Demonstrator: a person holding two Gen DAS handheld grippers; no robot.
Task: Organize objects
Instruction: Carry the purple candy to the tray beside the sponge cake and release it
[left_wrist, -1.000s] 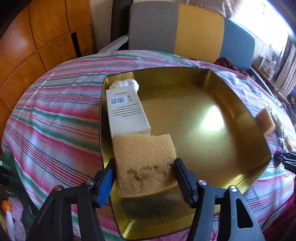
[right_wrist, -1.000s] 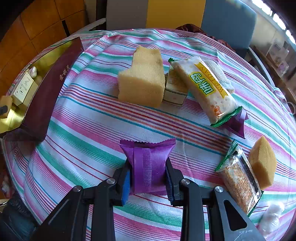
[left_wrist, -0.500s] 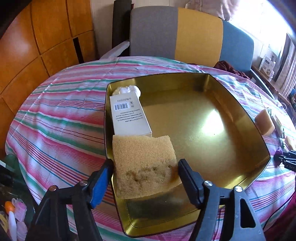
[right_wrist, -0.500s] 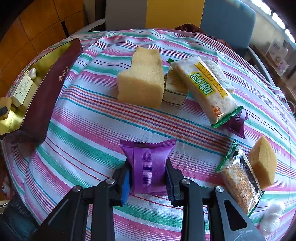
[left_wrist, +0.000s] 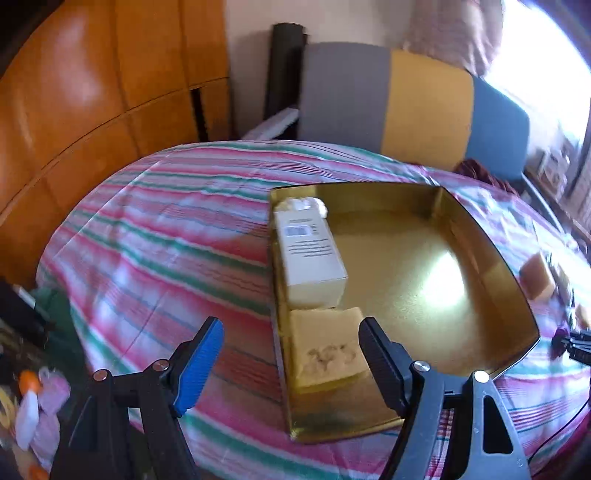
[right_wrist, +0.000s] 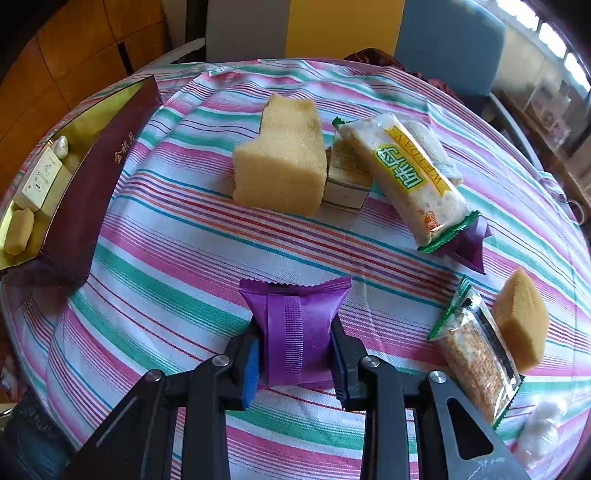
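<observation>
My left gripper (left_wrist: 290, 360) hangs with fingers apart above the sponge (left_wrist: 325, 347) lying in the gold tray (left_wrist: 480, 240). My right gripper (right_wrist: 295, 356) clamps the purple packet (right_wrist: 295, 328) on the tabletop (right_wrist: 177, 254).

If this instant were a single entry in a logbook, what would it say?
left gripper: open, sponge lies in gold tray | right gripper: shut on purple packet

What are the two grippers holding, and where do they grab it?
The right gripper squeezes the purple foil snack packet by its two sides, near its lower end. The left gripper holds nothing; its jaws stand open.
</observation>
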